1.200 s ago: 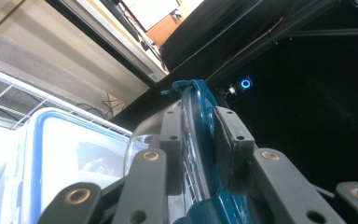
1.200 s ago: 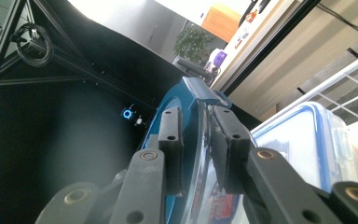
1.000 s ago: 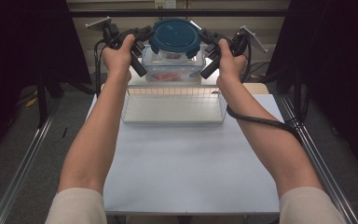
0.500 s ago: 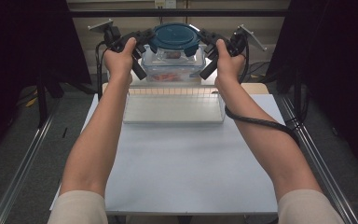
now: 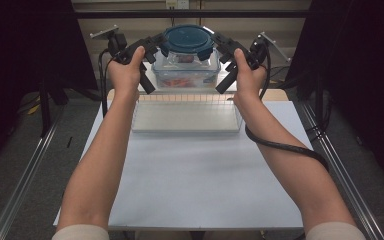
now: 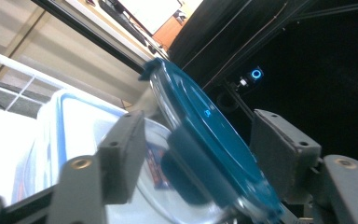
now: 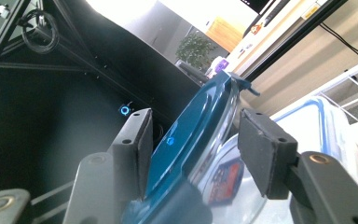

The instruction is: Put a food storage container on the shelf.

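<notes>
though much of the white bench (image 5: 190, 175) lies bare, its far end carries a clear tray (image 5: 186, 116) and, behind it, a clear plastic box (image 5: 185, 75) with something red inside that is hard to make out. on that box sits a round glass container with a teal lid (image 5: 187, 41); its contents are hidden. the left tongs (image 5: 152, 47) and right tongs (image 5: 222, 46) flank the lid's rim from either side. in the left gripper view the lid's edge (image 6: 214, 140) lies between jaws that have just been opening, gaps showing on both sides. in the right gripper view the rim (image 7: 191, 135) likewise sits between jaws that have just been opening; whether the left-hand pad touches it i cannot tell.
</notes>
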`<action>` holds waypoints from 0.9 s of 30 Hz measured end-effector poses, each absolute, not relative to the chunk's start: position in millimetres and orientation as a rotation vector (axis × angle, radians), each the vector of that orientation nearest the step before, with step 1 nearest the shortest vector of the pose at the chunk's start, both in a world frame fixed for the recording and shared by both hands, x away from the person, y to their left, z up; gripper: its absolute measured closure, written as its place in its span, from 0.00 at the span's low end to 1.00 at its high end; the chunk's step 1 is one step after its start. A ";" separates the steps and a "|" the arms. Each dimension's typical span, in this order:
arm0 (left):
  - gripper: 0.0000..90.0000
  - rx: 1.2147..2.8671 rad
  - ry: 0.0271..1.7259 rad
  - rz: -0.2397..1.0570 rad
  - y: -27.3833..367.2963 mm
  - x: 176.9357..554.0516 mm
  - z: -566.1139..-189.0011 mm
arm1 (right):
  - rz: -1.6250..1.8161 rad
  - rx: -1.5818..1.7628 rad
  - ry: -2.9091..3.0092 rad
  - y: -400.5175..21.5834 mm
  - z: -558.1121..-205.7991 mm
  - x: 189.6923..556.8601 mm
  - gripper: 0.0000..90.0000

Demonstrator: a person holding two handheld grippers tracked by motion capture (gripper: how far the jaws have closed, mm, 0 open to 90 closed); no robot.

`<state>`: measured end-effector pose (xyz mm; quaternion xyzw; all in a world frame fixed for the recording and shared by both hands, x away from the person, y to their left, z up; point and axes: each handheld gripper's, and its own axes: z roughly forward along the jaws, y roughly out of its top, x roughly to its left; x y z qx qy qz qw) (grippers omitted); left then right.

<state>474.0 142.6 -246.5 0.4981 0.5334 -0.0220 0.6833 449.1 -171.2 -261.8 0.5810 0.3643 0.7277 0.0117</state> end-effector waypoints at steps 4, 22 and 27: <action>0.34 1.115 1.188 -0.060 142.0 460.3 -250.3 | 2.285 1.791 1.134 -173.5 -264.7 438.8 0.46; 0.22 1.139 1.146 -0.079 140.1 423.3 -275.3 | 2.324 1.733 1.222 -175.4 -293.3 394.6 0.39; 0.21 1.146 1.143 -0.083 137.5 416.3 -281.5 | 2.314 1.715 1.236 -177.9 -298.8 386.0 0.38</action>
